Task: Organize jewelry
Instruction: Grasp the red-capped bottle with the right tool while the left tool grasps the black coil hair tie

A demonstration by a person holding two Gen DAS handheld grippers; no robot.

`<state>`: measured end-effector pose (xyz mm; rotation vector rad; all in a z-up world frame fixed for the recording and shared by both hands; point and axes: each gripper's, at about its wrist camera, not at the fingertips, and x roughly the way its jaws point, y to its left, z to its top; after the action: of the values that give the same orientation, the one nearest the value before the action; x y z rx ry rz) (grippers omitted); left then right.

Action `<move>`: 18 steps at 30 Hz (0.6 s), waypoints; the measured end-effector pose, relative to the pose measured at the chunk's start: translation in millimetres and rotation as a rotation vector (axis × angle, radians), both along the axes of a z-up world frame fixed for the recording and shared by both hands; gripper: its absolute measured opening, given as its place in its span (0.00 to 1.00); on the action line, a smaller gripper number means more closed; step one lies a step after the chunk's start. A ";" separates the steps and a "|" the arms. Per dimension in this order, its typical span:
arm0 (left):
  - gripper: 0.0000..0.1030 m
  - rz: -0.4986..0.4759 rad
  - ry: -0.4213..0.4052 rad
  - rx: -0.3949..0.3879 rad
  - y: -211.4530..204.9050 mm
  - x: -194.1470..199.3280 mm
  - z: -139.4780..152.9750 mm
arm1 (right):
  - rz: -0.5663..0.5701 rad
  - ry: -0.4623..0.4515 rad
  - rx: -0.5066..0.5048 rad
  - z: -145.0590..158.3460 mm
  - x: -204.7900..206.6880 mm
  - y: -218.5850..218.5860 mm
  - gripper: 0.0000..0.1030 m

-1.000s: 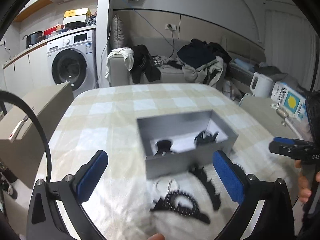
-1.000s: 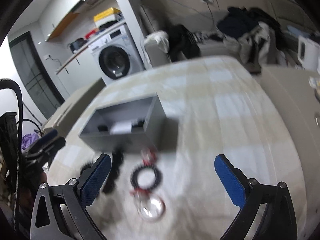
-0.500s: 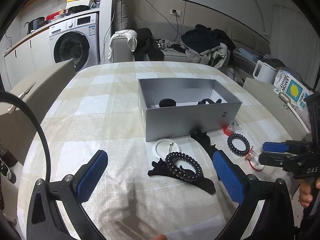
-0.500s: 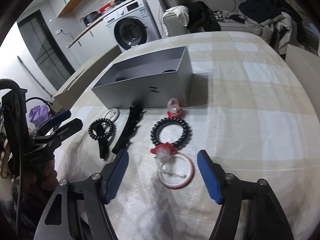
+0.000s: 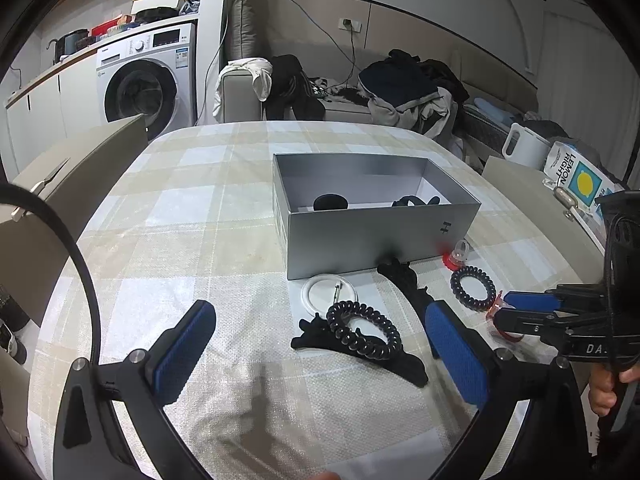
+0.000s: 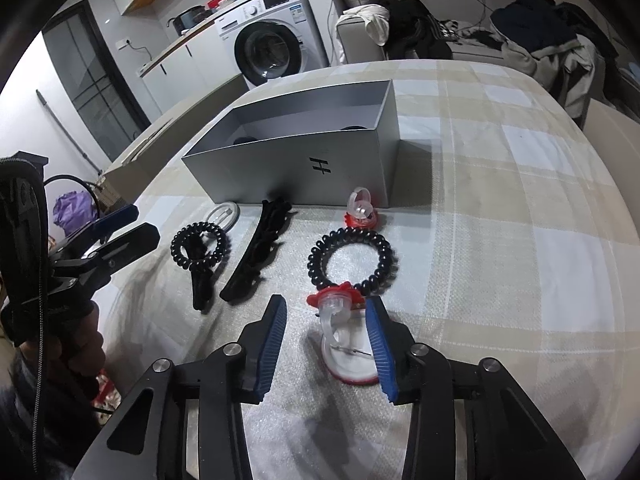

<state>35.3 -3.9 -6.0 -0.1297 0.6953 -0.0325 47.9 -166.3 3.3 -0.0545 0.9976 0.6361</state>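
My right gripper (image 6: 325, 320) hangs low over the checked tablecloth with its jaws closing around a clear ring with a red flower top (image 6: 335, 307), which rests on a red-rimmed clear disc (image 6: 348, 370). Its left pad stands apart from the ring. My left gripper (image 5: 319, 320) is open and holds nothing, just above a black coil hair tie (image 5: 364, 334) lying on a black clip. A second coil tie (image 6: 352, 262), a black claw clip (image 6: 260, 252), a white hoop (image 6: 226, 212) and another red-and-clear ring (image 6: 360, 212) lie before the open grey box (image 6: 304, 160).
The grey box (image 5: 380, 236) holds two dark items. A beige chair back (image 5: 60, 184) stands at the table's left and another at its right. A washing machine (image 5: 140, 84) and a sofa heaped with clothes lie beyond the far edge.
The right jaws have narrowed from wide apart, and the gripper has come down and forward onto the red-topped ring. The left gripper has dipped toward the items in front of the box.
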 end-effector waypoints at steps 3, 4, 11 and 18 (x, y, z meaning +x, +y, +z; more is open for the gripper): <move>0.99 -0.002 0.006 -0.012 1.3 0.6 -0.9 | 0.003 -0.015 -0.022 0.0 1.3 2.7 0.30; 0.99 -0.003 0.007 -0.015 1.3 0.6 -0.7 | 0.006 -0.020 -0.033 0.2 1.5 4.0 0.28; 0.83 -0.051 0.009 -0.012 -4.9 0.3 0.8 | 0.007 -0.066 0.000 8.6 -4.7 -0.6 0.16; 0.38 -0.110 0.065 -0.034 -8.4 5.3 -4.5 | -0.040 -0.115 0.138 32.0 -4.2 -15.6 0.16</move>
<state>40.6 -12.3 -10.5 -0.1252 0.7666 -0.1456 43.7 -181.8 35.3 0.0501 0.8397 0.6562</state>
